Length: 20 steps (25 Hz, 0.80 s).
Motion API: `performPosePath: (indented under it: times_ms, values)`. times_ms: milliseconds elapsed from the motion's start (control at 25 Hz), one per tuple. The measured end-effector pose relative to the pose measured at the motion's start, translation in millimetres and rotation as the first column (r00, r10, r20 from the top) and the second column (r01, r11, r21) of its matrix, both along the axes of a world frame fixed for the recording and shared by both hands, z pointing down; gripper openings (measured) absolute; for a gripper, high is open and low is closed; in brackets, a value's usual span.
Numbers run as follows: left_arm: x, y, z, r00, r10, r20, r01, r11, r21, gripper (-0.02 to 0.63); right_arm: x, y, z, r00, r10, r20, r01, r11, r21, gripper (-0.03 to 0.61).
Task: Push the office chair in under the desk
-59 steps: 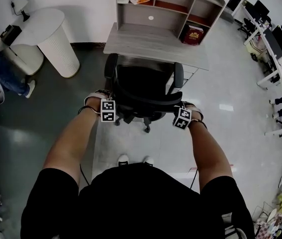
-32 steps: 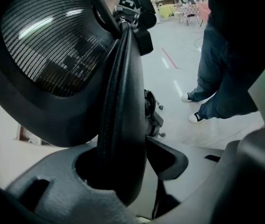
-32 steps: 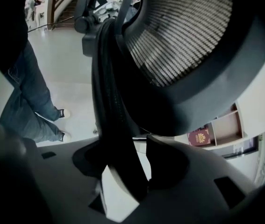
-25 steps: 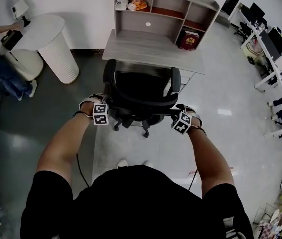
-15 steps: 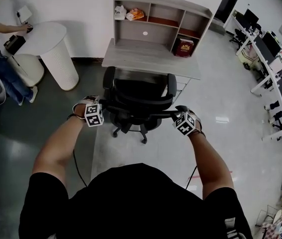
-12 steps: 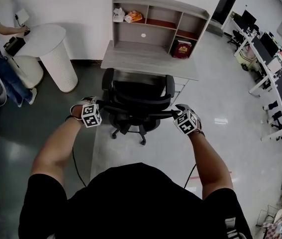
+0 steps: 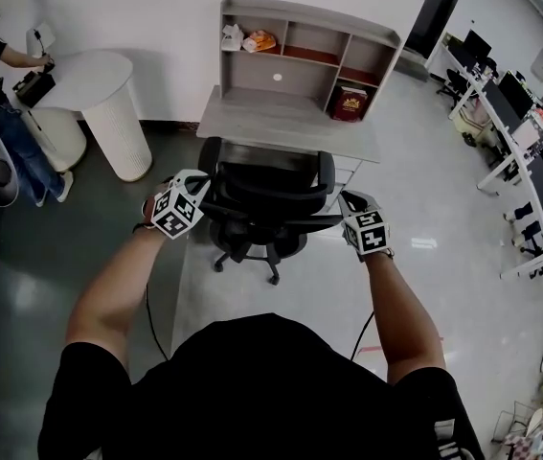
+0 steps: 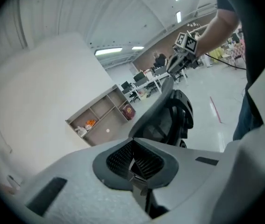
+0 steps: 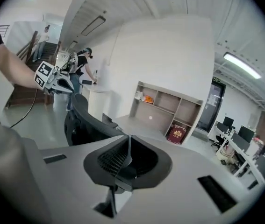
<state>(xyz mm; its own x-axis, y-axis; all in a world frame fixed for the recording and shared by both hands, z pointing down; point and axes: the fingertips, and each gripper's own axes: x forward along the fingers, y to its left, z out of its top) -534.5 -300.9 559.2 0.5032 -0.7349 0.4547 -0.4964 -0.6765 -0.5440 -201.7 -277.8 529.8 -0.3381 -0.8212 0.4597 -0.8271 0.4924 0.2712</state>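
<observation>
White round table (image 7: 84,70) near grey desk (image 7: 285,120)

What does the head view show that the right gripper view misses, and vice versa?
Only the head view: the wheeled base under the office chair and the person's right forearm. Only the right gripper view: the right gripper's jaws up close, just closed with nothing between them, and a person by a staircase. Both: the office chair, desk and red book.

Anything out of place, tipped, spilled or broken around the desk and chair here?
Nothing stands out. The black mesh office chair stands upright, square to the grey desk with a shelf unit; the shelf items sit in their compartments, and no spill shows on the floor.
</observation>
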Motion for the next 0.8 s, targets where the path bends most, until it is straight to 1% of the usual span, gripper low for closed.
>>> performPosePath:
  times_ms: [120, 200, 280, 360, 440, 640, 800]
  values:
    - [6.5, -3.1, -24.3, 0.991, -0.029, -0.134, 0.030, 1.000, 0.006, 0.017, -4.3, -4.2, -17.4, 0.998, 0.026, 0.060, -0.029, 0.999, 0.036, 0.021]
    - [11.7, -4.9, -41.0, 0.973, -0.040, -0.227, 0.043, 0.999, 0.012, 0.017, -4.6, -6.5, -29.8, 0.992, 0.051, 0.117, -0.058, 0.997, 0.057, 0.018]
    - [18.1, -4.4, -54.4, 0.956, -0.037, -0.291, 0.043, 0.999, 0.012, 0.017, -1.8, -6.6, -40.8, 0.976, 0.089, 0.198, -0.105, 0.992, 0.068, 0.017]
    - [21.0, -4.8, -64.7, 0.942, -0.033, -0.334, 0.043, 0.999, 0.021, 0.017, 2.7, -6.0, -49.8, 0.951, 0.129, 0.283, -0.155, 0.985, 0.071, 0.015]
    - [18.8, -6.6, -73.8, 0.927, -0.046, -0.371, 0.057, 0.998, 0.018, 0.017, 6.6, -5.9, -56.3, 0.932, 0.154, 0.328, -0.189, 0.979, 0.077, 0.014]
    - [13.9, -10.0, -91.5, 0.894, -0.074, -0.442, 0.087, 0.996, 0.010, 0.017, 12.4, -4.5, -59.7, 0.928, 0.161, 0.335, -0.204, 0.974, 0.098, 0.012]
    - [8.7, -10.7, -99.4, 0.862, -0.094, -0.498, 0.109, 0.994, 0.001, 0.017, 15.1, -4.9, -62.8, 0.922, 0.164, 0.351, -0.215, 0.970, 0.112, 0.012]
